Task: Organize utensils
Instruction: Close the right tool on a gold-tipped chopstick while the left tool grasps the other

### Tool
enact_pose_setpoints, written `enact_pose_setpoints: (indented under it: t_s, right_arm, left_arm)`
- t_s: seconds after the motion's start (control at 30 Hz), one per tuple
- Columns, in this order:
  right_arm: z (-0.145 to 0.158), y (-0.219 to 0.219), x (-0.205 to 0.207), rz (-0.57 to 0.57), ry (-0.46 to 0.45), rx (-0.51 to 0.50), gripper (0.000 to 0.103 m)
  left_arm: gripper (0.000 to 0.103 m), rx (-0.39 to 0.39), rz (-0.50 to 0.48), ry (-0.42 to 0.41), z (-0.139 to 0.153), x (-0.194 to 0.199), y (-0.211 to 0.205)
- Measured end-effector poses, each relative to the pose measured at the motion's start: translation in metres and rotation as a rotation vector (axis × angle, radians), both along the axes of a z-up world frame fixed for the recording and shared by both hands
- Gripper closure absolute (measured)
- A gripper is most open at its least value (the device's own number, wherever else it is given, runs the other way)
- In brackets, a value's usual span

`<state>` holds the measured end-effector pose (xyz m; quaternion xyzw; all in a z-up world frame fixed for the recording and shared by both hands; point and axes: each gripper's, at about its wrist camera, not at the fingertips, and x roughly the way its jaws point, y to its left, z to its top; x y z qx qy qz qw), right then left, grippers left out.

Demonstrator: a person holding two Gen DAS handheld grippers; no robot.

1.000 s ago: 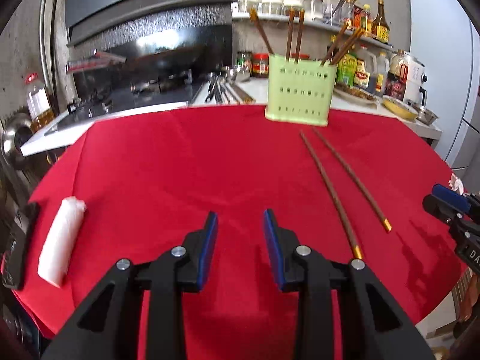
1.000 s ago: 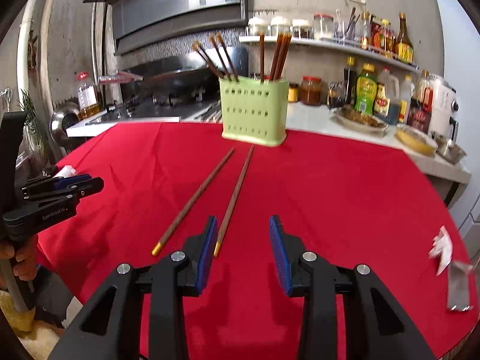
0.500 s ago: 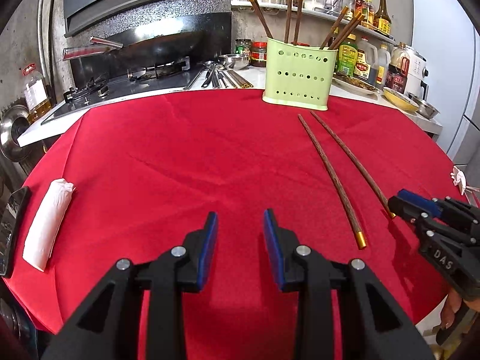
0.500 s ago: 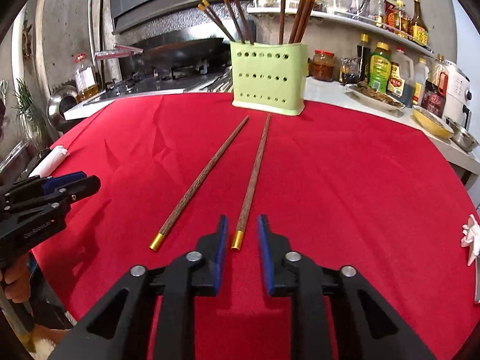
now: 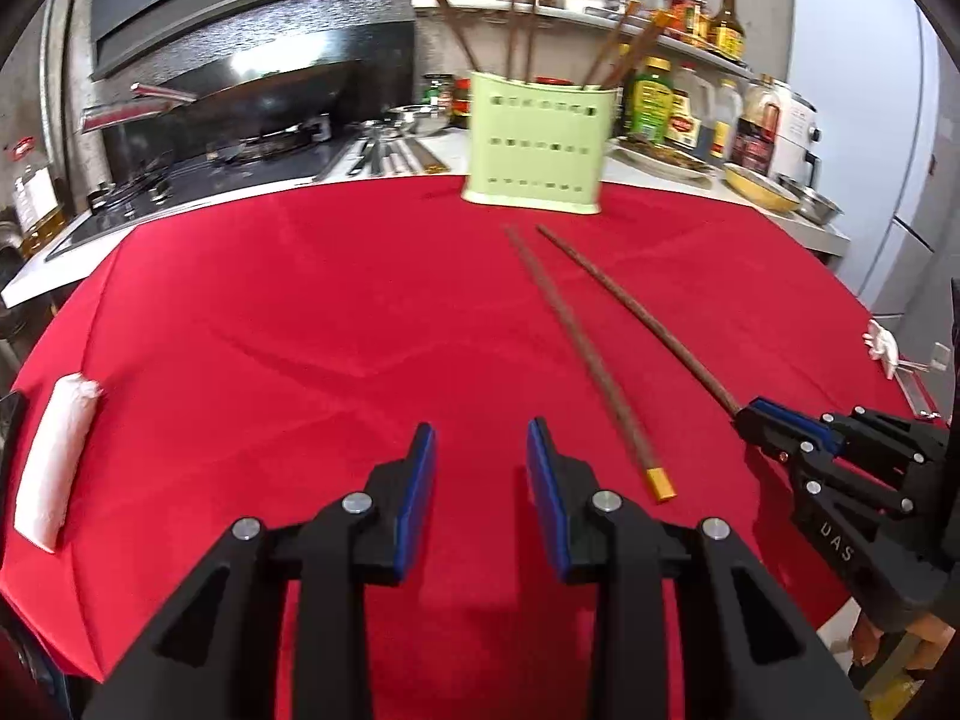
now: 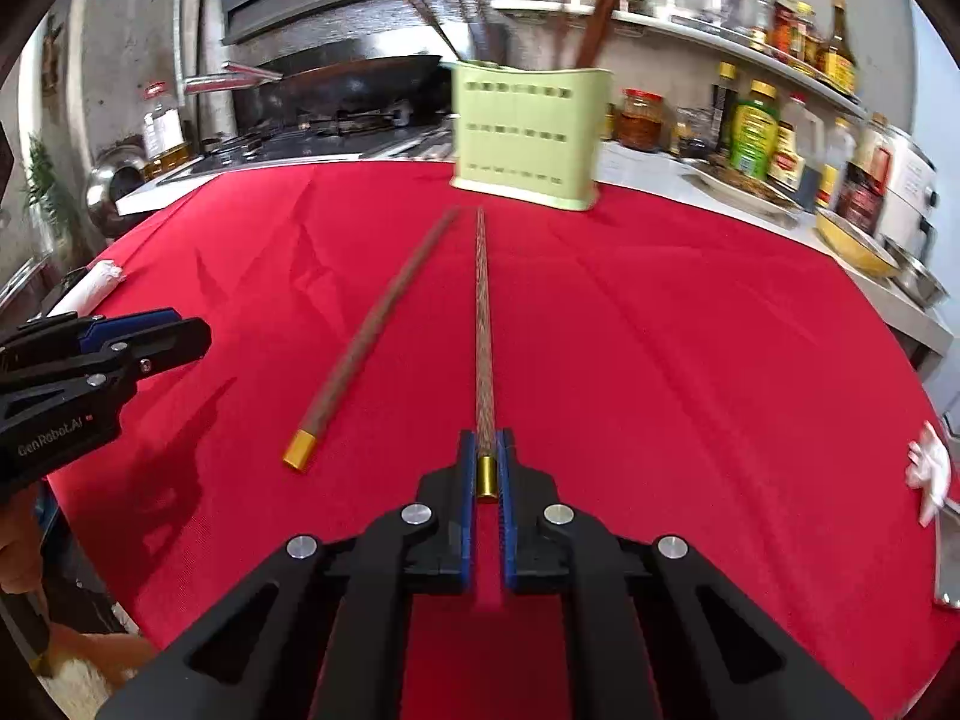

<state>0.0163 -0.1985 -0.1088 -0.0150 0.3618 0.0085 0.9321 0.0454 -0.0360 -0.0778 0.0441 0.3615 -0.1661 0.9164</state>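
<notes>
- White rolled cloth (image 5: 54,450) lies at the red tablecloth's (image 5: 300,312) left edge.
- Left gripper (image 5: 480,480) hovers, jaws apart, empty.
- Loose gold-capped brown wooden chopstick (image 6: 366,342) lies on the cloth, just beside the gripped one.
- Right gripper (image 6: 487,462) clamps the second gold-capped brown wooden chopstick (image 6: 482,324) by its cap.
- Pale green perforated plastic holder (image 6: 525,138) stands beyond both tips, chopsticks inside.

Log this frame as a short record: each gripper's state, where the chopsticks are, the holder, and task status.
right gripper: shut on chopstick at its gold-capped end
left gripper: open, holding nothing, above the red cloth
loose chopstick: lying on the cloth, between the two grippers
holder: green, upright at the far edge of the cloth, several chopsticks already standing in it
other items: white roll at the cloth's left edge
status: two chopsticks not yet in the holder, one of them gripped
</notes>
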Motion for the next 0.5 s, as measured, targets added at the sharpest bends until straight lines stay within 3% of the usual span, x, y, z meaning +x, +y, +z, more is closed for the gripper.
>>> enact_pose_setpoints:
  t_s: [0.23,0.5]
  right_arm:
    - [0.001,-0.04,-0.018,-0.094,0.003,0.031,0.096]
    - [-0.001,-0.045,-0.025,-0.105,-0.016,0.037,0.096]
  left_arm:
    - [0.072,-0.015,-0.082,0.043,-0.004,-0.003,-0.04]
    - [0.072,-0.006,-0.112,0.087,-0.014,0.001,-0.067]
